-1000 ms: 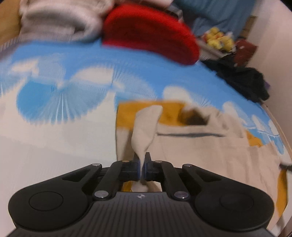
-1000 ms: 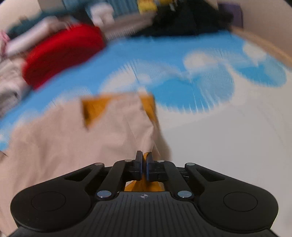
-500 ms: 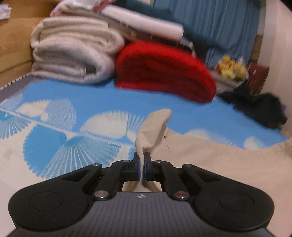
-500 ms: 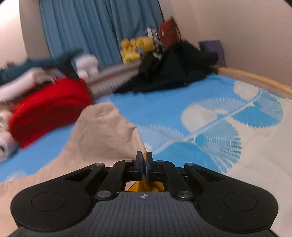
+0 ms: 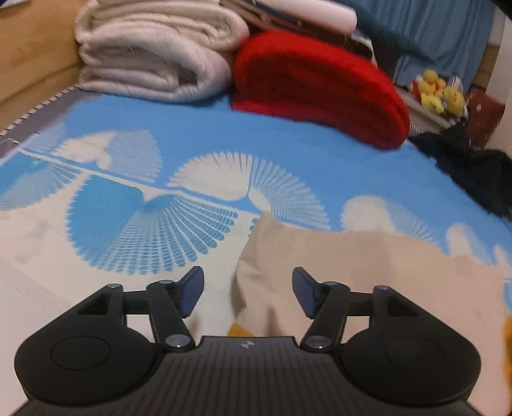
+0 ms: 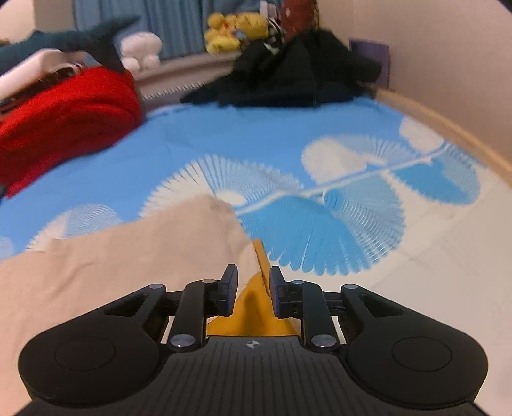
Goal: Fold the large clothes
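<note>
A large beige garment (image 5: pixel 352 272) with an orange inner side lies folded over on the blue and white bedspread (image 5: pixel 288 153). My left gripper (image 5: pixel 248 288) hovers over its left corner. Its jaws are opening wide, and the cloth lies below them, untouched by the pads. In the right wrist view the same beige garment (image 6: pixel 128 262) ends in a corner just ahead of my right gripper (image 6: pixel 252 281). That gripper's jaws are opening too. A ridge of the orange fabric (image 6: pixel 252 310) stands loosely between them.
A red rolled blanket (image 5: pixel 320 86) and folded white blankets (image 5: pixel 153 54) sit at the far side of the bed. Black clothes (image 6: pixel 294 73) are heaped in the far right corner, with yellow plush toys (image 6: pixel 233 28) behind. A wooden bed edge (image 6: pixel 448 128) runs along the right.
Both grippers were shut on raised corners of the garment; now both stand apart and the cloth has dropped onto the bed. Both hands carried the corners away from me across the bed.
</note>
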